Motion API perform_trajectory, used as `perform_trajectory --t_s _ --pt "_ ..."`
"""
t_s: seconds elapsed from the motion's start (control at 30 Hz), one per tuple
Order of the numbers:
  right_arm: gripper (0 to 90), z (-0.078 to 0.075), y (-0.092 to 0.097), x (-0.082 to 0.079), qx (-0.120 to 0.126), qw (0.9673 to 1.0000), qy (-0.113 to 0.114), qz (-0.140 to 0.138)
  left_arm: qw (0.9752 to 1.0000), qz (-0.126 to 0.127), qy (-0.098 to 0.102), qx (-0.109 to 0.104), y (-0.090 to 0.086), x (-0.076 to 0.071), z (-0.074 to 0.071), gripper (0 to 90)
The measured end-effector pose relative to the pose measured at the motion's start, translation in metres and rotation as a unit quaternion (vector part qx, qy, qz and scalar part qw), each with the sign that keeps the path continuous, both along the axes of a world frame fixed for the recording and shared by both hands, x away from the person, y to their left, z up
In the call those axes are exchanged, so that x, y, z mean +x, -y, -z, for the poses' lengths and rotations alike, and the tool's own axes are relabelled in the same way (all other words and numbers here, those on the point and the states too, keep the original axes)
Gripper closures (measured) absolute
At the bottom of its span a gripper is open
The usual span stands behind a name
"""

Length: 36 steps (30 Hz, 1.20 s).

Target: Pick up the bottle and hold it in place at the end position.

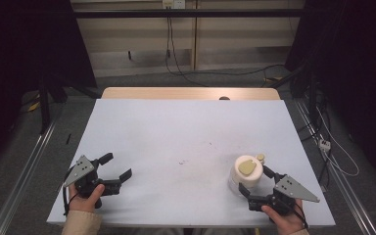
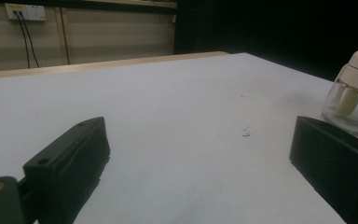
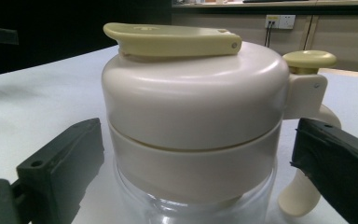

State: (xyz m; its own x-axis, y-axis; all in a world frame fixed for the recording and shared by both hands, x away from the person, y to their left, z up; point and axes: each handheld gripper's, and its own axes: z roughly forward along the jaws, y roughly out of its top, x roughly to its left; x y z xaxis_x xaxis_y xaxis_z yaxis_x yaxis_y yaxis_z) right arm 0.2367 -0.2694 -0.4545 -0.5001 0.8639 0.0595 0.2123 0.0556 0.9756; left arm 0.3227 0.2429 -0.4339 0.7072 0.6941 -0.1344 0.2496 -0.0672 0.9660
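A small jug (image 1: 247, 172) with a cream lid, a yellowish flip tab and a clear glass body stands at the near right of the white table cover (image 1: 186, 132). My right gripper (image 1: 254, 180) is open, one jaw on either side of the jug's near half with a gap on both sides. Close up in the right gripper view, the jug (image 3: 191, 116) sits between the jaws of the right gripper (image 3: 196, 158), its handle to the right. My left gripper (image 1: 118, 165) rests open and empty at the near left. From the left gripper (image 2: 200, 154), the jug (image 2: 354, 98) is off to the right.
The wooden table edge (image 1: 191, 93) shows beyond the cover, with a small dark object (image 1: 223, 98) on it. Cables (image 1: 215, 73) lie on the floor behind, and metal rails (image 1: 24, 166) run along both sides. A few dark specks (image 1: 183, 161) mark the cover's middle.
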Motion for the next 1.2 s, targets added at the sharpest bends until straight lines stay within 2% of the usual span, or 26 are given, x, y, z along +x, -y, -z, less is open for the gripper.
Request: perform_trajectory --t_s 0.4,0.73,0.83,1.2 --pt "1.5 0.000 -0.001 0.002 -0.005 1.0000 -0.005 -0.005 1.0000 -0.003 0.001 0.001 0.001 0.000 0.000 4.1" --pt "2.0 0.001 -0.005 0.011 -0.012 0.9996 -0.023 -0.008 1.0000 -0.002 -0.001 0.003 0.001 0.001 0.000 4.1" --pt "2.0 0.002 -0.007 0.016 -0.020 0.9992 -0.032 -0.012 1.0000 -0.005 -0.004 0.003 0.001 0.002 0.000 4.1" --pt "2.4 0.003 -0.016 0.026 -0.020 0.9993 -0.031 -0.012 1.0000 -0.003 -0.005 0.006 0.001 0.001 0.001 4.2"
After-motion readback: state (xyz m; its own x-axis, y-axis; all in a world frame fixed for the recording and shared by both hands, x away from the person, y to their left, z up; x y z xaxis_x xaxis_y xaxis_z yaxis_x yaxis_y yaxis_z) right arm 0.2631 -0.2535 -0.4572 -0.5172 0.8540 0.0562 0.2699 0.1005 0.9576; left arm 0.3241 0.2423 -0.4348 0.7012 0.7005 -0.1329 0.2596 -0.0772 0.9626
